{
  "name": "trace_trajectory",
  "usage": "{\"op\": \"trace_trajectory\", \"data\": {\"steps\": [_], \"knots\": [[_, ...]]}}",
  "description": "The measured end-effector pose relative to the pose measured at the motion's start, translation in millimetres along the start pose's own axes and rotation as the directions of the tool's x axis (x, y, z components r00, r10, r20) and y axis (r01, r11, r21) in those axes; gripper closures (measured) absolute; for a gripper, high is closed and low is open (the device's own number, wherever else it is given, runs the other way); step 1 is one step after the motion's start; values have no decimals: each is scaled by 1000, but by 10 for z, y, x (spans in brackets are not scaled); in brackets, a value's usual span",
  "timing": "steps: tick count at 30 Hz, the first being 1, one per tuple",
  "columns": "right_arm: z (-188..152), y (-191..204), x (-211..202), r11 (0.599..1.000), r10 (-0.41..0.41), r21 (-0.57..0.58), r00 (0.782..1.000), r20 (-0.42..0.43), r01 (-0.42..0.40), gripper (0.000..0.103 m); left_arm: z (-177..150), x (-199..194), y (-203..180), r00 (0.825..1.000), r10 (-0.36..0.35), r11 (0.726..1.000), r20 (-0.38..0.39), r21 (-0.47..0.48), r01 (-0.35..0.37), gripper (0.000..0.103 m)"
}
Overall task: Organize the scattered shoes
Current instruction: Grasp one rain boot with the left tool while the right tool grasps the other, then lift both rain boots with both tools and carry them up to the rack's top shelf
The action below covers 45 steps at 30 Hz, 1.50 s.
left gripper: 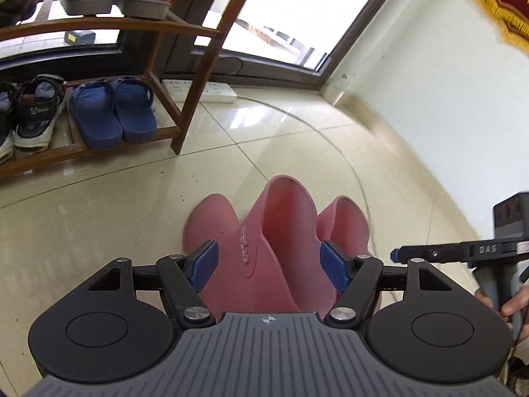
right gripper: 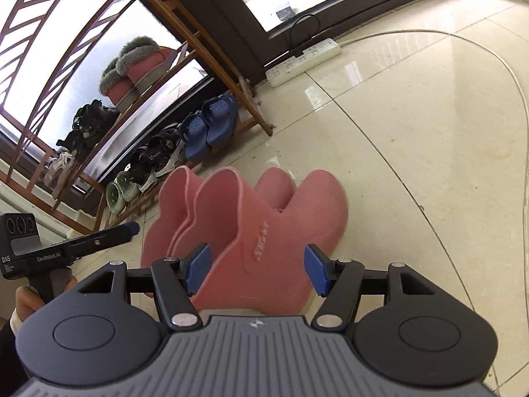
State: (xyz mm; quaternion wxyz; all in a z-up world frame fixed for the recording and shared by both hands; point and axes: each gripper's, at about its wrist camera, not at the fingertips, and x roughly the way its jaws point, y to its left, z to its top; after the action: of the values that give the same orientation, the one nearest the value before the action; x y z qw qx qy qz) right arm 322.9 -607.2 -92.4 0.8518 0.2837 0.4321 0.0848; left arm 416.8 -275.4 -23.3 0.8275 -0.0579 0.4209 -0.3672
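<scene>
Low in the left wrist view, the left hand-held gripper (left gripper: 269, 261) has its blue pads apart on either side of one pink slipper (left gripper: 264, 248), which stands on edge against its mate. I cannot tell whether they press it. In the right wrist view the right hand-held gripper (right gripper: 256, 269) likewise straddles the other pink slipper (right gripper: 264, 231), its right pad clearly off it. The pair sits at lower centre on the tiled floor (left gripper: 297, 139). Beyond, at upper left, the wooden shoe rack (left gripper: 185, 106) already holds blue slides (left gripper: 112, 112) on its bottom shelf. I'd close squarely on each upper before lifting, keep the two together, and aim for a free shelf spot.
</scene>
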Motion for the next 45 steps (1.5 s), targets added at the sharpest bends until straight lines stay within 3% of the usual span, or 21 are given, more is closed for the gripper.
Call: {"op": "trace_trajectory", "data": {"steps": [11,20,23,25,27,30,32,35,38,40,43,45], "knots": [[268,332,427,993,-118,-28,985,-126,115,35,177,408,-120,980,135,990,-144,70,-126,34],[128,301,852,976,-211,-93,949,-234,195,35,102,732,-70,956,153,988,-252,72,-139,47],[67,165,941,980,-197,-46,944,-266,191,36,42,782,33,959,98,995,-266,14,-98,51],[24,16,953,987,-143,32,950,-279,158,36,19,785,120,963,44,997,-265,-47,-58,70],[-2,-87,954,987,-96,97,955,-281,128,39,-19,779,193,967,44,996,-252,-65,-62,86],[-48,-235,957,977,-11,201,963,-268,67,50,-70,769,372,974,-22,990,-224,-141,-10,88],[-82,-317,971,964,44,265,965,-257,27,59,-114,759,520,976,-83,976,-202,-216,38,88],[-121,-383,1003,950,88,312,966,-242,-8,66,-158,743,607,976,-126,966,-179,-244,80,85],[-156,-415,1040,942,100,336,968,-228,-18,72,-197,757,658,978,-144,948,-154,-304,91,68],[-179,-439,1058,935,109,354,970,-218,-25,72,-204,783,640,979,-144,943,-147,-320,91,48],[-203,-482,1080,921,129,388,971,-199,-42,72,-191,869,630,967,-174,928,-184,-358,98,41],[-231,-522,1089,908,146,415,972,-183,-58,73,-180,939,695,953,-218,886,-211,-452,103,43]]}}
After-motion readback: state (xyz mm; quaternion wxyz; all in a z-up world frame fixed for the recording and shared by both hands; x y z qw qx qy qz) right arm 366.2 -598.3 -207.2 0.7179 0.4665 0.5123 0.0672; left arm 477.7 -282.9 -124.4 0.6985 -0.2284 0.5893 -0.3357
